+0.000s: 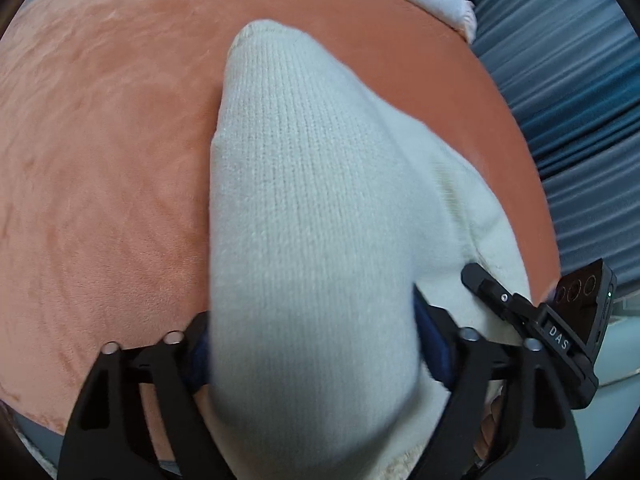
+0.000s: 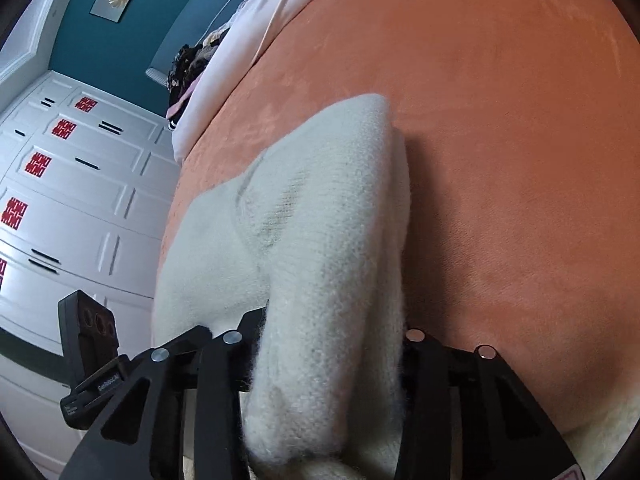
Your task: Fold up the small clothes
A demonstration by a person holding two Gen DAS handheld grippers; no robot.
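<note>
Together, left claw (image 1: 312,360) and right claw (image 2: 324,356) pinch the white knit garment (image 1: 312,184).

Cream-white ribbed knit garment (image 1: 304,208), plain terracotta-orange bedspread (image 1: 100,160), black gripper (image 2: 326,344), teal wall (image 2: 108,44), white cabinets (image 2: 72,200) with red stickers

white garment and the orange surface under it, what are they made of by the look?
White garment: knit, likely wool or acrylic; visible ribbed stitch columns and a fuzzy nap along the edges. Orange surface: soft plush or velvet-like fabric, matte, with brushed swirl marks in the pile. Exact fibre can't be told for either.
</note>
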